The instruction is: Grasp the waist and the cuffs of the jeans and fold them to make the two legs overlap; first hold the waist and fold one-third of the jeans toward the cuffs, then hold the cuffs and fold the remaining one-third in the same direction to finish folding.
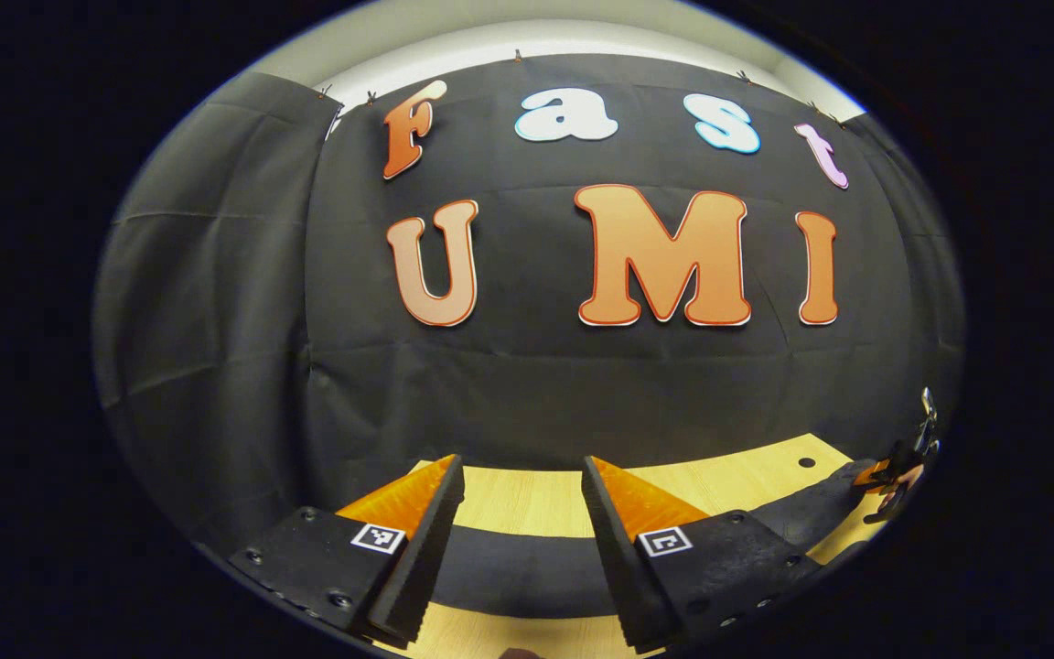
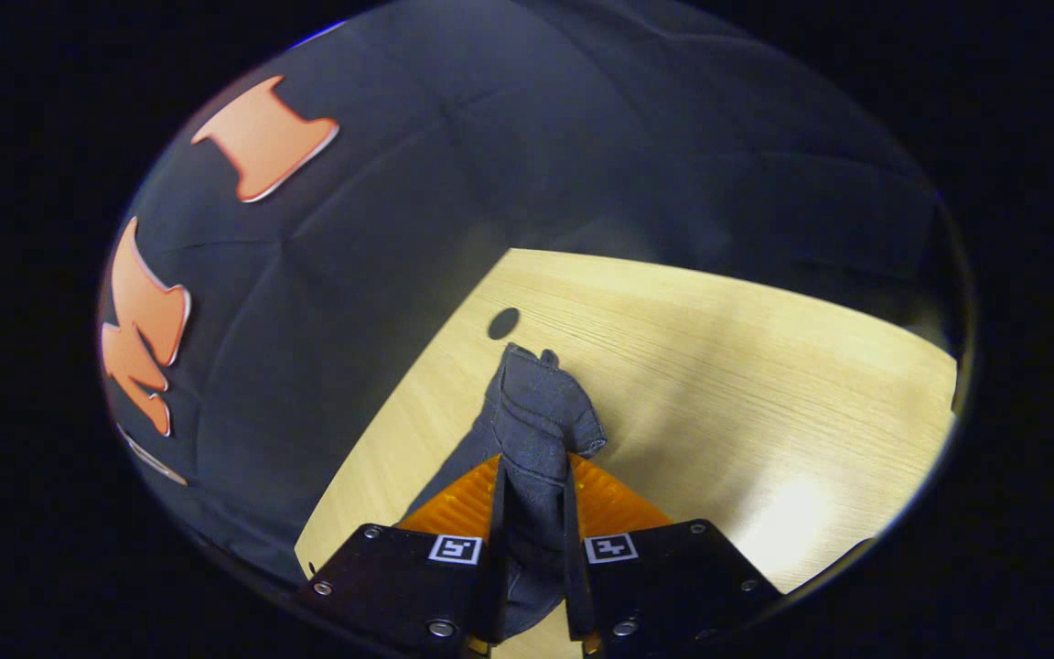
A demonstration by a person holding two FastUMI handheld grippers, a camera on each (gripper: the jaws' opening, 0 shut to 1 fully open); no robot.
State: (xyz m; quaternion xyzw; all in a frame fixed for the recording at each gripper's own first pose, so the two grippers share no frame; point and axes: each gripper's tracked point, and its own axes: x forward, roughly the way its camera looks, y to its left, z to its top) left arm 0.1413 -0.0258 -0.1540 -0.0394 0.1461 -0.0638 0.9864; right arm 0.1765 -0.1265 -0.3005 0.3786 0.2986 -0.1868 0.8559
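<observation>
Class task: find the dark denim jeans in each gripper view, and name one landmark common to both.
Left gripper view: dark denim jeans form a band across the bottom, between open tongs.
Right gripper view: jeans at lower centre, bunched, pinched in the tongs.
Shared landmark: round hole in the pale wooden table.

Left gripper (image 1: 522,513), black screw-studded plates, square tag markers, right gripper (image 2: 534,513) alike

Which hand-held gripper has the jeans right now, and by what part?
The right hand-held gripper is shut on the jeans, pinching a bunched end. The left hand-held gripper is open, holding nothing.
</observation>
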